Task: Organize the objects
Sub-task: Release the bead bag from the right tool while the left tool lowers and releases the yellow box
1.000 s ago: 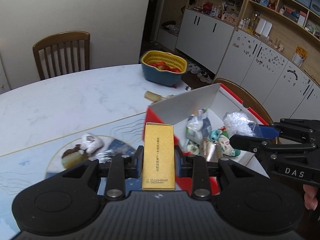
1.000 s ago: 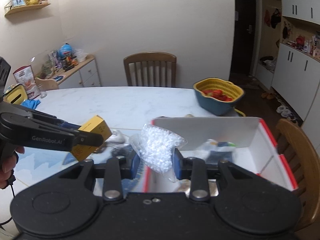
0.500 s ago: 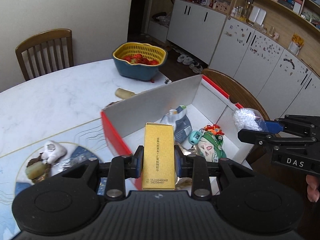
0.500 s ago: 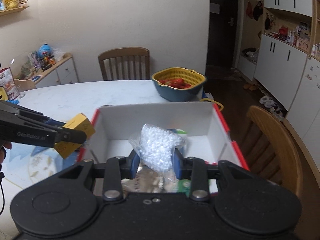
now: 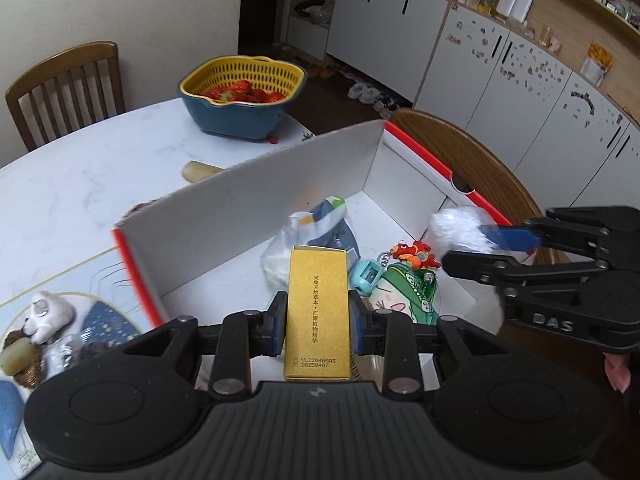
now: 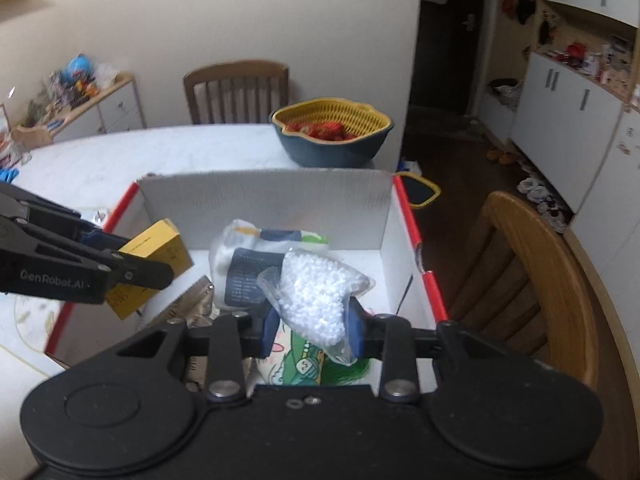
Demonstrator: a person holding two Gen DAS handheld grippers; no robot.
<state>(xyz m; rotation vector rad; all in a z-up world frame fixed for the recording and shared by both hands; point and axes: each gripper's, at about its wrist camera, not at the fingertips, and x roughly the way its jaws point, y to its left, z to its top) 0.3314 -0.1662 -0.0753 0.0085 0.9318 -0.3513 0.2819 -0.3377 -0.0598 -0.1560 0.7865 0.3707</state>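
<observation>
My left gripper [image 5: 318, 330] is shut on a gold box [image 5: 317, 312] with dark print, held above the open white cardboard box [image 5: 256, 204] with red edges. My right gripper [image 6: 312, 330] is shut on a clear bag of white beads [image 6: 316, 298], also above that cardboard box [image 6: 264, 208]. Inside lie a blue and white pouch [image 5: 316, 232], a green cartoon plush [image 5: 404, 292], a teal keychain [image 5: 366, 276] and a red charm [image 5: 414, 252]. Each gripper shows in the other's view: the right gripper [image 5: 472, 248] at the right, the left gripper [image 6: 148, 264] at the left.
A yellow and blue colander of strawberries [image 5: 240, 100] stands behind the cardboard box on the white marble table [image 5: 80, 176]. A white figurine [image 5: 44, 314] and small bits lie on a patterned mat at the left. Wooden chairs [image 6: 532, 280] stand at the table's right and far side.
Both grippers have moved with their loads from beside the cardboard box to over its inside, and sunk a little. The box's contents now lie straight below them.
</observation>
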